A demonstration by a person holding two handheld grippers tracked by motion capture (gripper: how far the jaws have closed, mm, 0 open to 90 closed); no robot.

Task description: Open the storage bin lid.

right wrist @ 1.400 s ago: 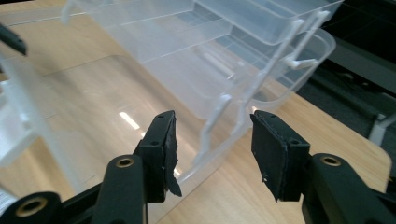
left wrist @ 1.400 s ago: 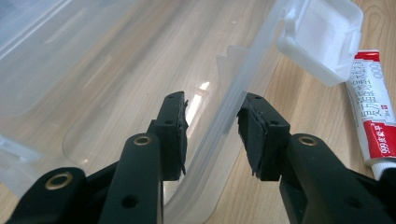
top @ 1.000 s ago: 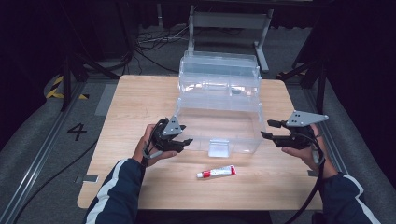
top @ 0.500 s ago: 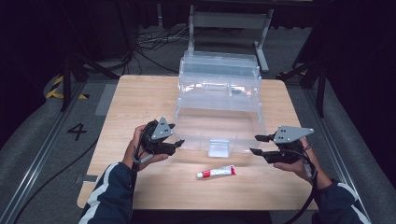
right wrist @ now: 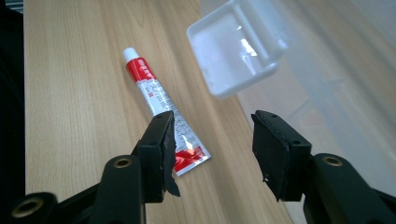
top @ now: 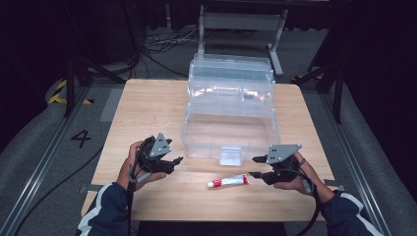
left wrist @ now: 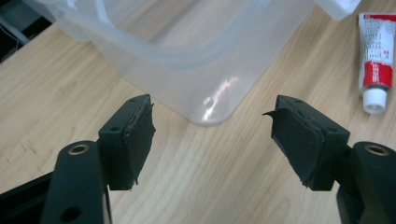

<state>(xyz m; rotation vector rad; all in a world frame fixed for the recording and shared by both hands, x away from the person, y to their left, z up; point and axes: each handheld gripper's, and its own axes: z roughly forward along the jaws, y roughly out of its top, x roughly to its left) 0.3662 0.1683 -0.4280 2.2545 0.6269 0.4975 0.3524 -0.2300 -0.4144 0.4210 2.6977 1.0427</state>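
The small red-and-white tube (top: 227,181) lies flat near the front edge of the surface (top: 147,108), just in front of the clear plastic box (top: 231,125) and its latch (top: 230,155). It looks light, soft-walled and easily squashed; the stiffer cap end or the mid-body seems the best hold. The right tool (right wrist: 212,140) hovers over its crimped end, released and holding nothing. The left tool (left wrist: 212,135), whose jaws have just been opening, holds nothing near the box corner.

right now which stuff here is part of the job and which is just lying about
In the job:
tube, lying flat on the table, nearest the right tongs, which are open
clear box, open, its latch by the tube
left tongs, open and empty

Lying about:
cables on the floor
grey stand behind the table
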